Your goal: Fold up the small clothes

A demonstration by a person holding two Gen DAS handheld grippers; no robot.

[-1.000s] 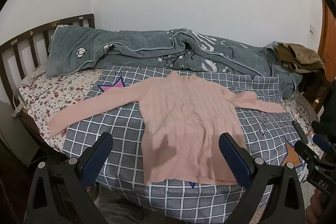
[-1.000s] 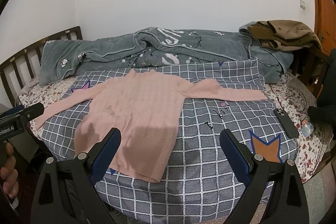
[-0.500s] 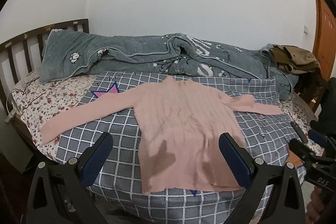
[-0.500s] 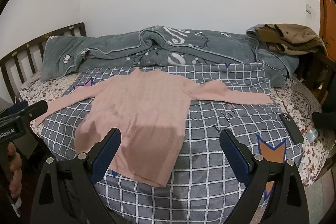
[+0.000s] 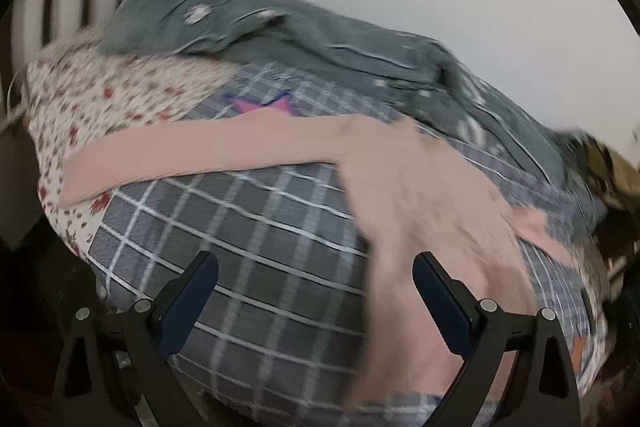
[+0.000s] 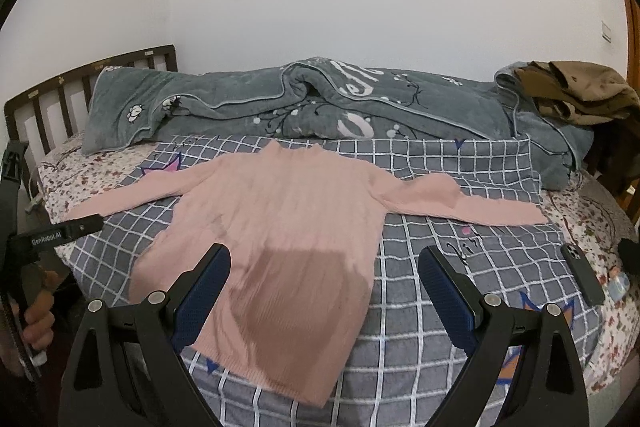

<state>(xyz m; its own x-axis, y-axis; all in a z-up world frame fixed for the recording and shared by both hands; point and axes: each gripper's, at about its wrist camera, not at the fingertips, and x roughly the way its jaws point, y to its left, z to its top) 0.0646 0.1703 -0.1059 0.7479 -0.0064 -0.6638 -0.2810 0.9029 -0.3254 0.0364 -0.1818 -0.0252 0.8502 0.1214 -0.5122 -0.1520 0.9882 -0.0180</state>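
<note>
Ribbed pink sweater (image 6: pixel 280 231) flat, sleeves spread, on checked grey blanket (image 6: pixel 420 291); both grippers' fingers spread, empty. Left view blurred; right view alone shows phone (image 6: pixel 582 279).

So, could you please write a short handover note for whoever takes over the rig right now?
Left gripper: open, empty, its view blurred and tilted, aimed at the sweater's left sleeve side.
Right gripper: open, empty, above the sweater's hem.
Pink sweater: flat on the checked blanket, both sleeves spread out.
A phone lies to the right on the bed.
Done: sweater laid out.
Left: every fold, sleeves first.
</note>
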